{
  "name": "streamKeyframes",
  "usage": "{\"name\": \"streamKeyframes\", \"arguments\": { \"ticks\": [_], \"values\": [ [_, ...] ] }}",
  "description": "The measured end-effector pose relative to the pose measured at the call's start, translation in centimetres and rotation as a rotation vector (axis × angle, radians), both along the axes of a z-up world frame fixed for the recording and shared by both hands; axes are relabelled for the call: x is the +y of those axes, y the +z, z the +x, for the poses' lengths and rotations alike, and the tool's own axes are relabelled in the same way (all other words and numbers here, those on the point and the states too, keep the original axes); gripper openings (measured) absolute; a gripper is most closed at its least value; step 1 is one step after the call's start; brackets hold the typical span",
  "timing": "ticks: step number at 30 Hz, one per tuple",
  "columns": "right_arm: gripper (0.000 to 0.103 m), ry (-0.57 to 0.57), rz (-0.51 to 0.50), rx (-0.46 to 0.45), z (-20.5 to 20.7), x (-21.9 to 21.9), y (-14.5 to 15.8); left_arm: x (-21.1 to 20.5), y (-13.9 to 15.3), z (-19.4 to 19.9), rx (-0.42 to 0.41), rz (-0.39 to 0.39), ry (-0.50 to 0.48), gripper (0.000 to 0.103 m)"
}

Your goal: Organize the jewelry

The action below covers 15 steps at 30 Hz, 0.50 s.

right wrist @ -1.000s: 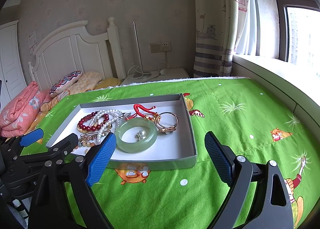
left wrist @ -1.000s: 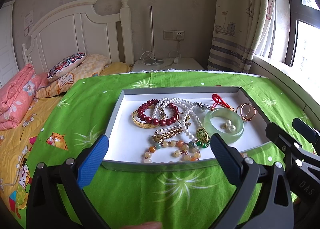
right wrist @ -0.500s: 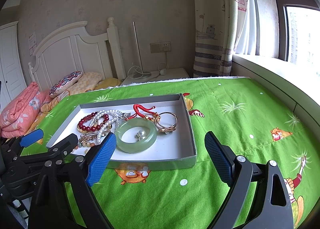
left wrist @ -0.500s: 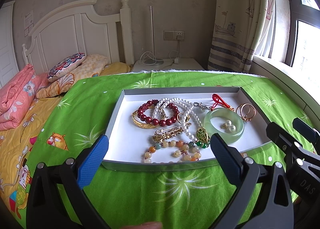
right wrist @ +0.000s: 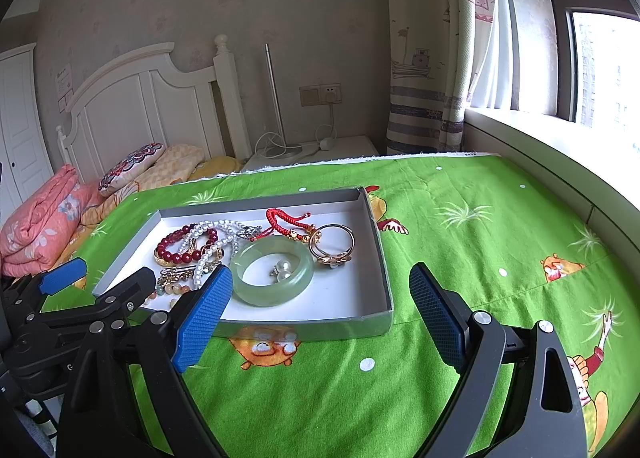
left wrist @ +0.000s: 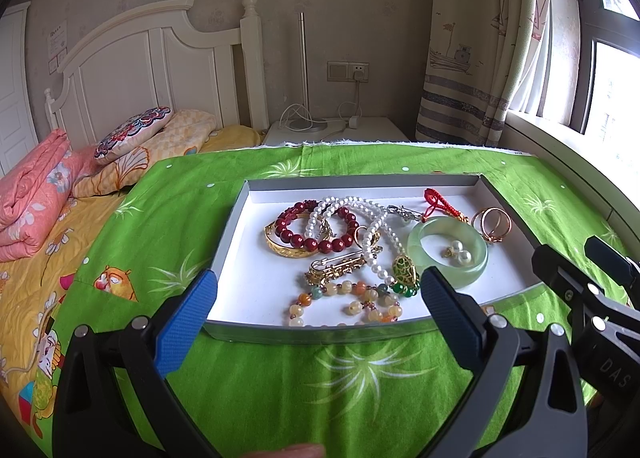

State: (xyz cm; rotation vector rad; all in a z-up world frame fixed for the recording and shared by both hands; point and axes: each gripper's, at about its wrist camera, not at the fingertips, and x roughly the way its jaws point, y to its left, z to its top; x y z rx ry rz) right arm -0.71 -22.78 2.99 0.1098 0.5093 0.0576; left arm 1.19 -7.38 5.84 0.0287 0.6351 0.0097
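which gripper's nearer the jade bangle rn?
Right, narrowly. The right gripper has its left finger just in front of the jade bangle. The left gripper is centred over the bead pile, bangle beyond its right finger.

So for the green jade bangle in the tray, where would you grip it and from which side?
Probably by the near right part of its band, coming from above with one finger inside the hole. The jade bangle lies flat in the tray, so only its top shows. Pearl earrings sit inside the hole and the pearl necklace crowds its left. The right gripper is open and nearest.
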Motion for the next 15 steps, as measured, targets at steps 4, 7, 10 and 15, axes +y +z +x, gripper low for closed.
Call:
{"name": "streamKeyframes", "arguments": {
  "ticks": [4,7,10,15],
  "values": [
    [0.087,0.001,-0.002,-0.001,0.0,-0.02,0.02,0.01,0.12,-0.07,-0.012,0.004,0.007,0.101],
    [0.086,0.001,-0.001,0.0,0.02,-0.02,0.03,0.14,0.37,-0.13,-0.024,-0.003,0.007,0.101],
    [0.086,0.001,-0.001,0.0,0.0,-0.04,0.05,0.16,0.67,-0.47,-0.039,-0.007,0.001,0.101],
    [0.086,0.0,0.0,-0.001,0.01,-0.06,0.08,-0.13,0.67,-0.58,-0.044,0.019,0.0,0.101]
  ]
}}
